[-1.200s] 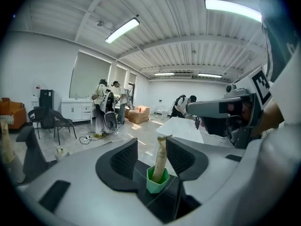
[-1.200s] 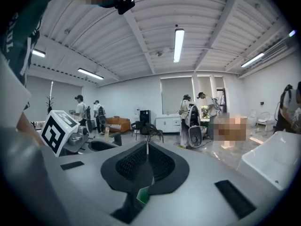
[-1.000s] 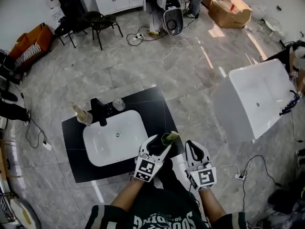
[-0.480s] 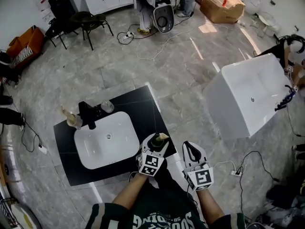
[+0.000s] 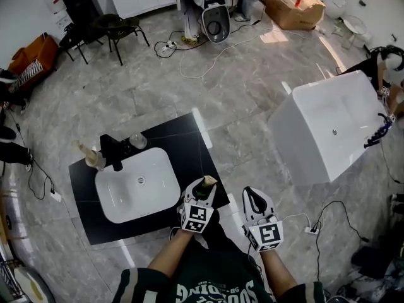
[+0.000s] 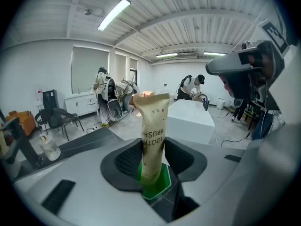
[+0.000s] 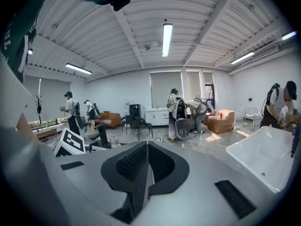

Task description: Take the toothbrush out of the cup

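Observation:
A green cup (image 6: 158, 186) stands near the front right corner of the black counter (image 5: 196, 141). A tan paper-wrapped toothbrush (image 6: 152, 131) sticks upright out of it. My left gripper (image 6: 153, 166) is around the cup, its jaws closing, and the pads lie against the cup's sides. In the head view the cup (image 5: 200, 192) sits between the left gripper's (image 5: 203, 190) jaws, the toothbrush (image 5: 209, 181) poking out above. My right gripper (image 5: 255, 198) hovers to the right of the counter, shut, with nothing between its pads (image 7: 141, 161).
The counter holds a white sink (image 5: 136, 185), a black faucet (image 5: 112, 152), a clear glass (image 5: 137, 141) and a second cup (image 5: 95, 159) at its far side. A white bathtub (image 5: 331, 128) stands to the right. Cables (image 5: 303, 223) lie on the floor.
My left gripper has come down around the cup on the counter and its jaws have narrowed on it. The right gripper has shifted slightly beside it.

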Demonstrator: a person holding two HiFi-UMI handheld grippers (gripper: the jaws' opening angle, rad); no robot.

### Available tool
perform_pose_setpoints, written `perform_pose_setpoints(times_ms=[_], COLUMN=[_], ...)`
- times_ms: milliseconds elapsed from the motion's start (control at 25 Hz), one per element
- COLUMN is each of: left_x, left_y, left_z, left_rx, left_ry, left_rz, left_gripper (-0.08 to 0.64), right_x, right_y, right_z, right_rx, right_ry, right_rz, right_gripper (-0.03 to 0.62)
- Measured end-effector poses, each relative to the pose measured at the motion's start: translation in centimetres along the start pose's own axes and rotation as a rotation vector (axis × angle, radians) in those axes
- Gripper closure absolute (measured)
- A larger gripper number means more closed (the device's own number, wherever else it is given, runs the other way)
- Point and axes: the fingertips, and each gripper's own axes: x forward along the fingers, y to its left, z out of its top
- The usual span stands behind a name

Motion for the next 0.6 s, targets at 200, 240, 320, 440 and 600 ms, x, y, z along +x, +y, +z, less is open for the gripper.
perform_pose_setpoints(times_ms=[200,240,320,440,600], left_x=[-0.6,-0.8,-1.3,-2.5,-4.3], left_y=[0.0,0.0,0.0,0.3,1.0], left_z=[0.1,0.2,1.0,3.4,5.7], left_rx=[-0.011,-0.016,-0.014,-0.007,-0.035], left_ry=[-0.008,-0.013,-0.03,-0.073,-0.111], left_rz=[0.002,0.001,-0.004,-0.012,-0.01], left_gripper=[0.446,0.451,0.453,0.454,0.457], right_x=[0.3,0.4,0.6,1.1,1.8], right_y=[0.0,0.1,0.2,0.5,0.9], right_z=[-0.2,-0.2,0.0,0.2,0.9], right_rx=[0.003,-0.002,-0.003,-0.001,0.006], right_ry=[-0.007,0.001,0.003,-0.008,-0.046], right_rz=[0.021,0.031,0.046,0.065,0.085], right_gripper=[0.551,0.551,0.551,0.551,0.551])
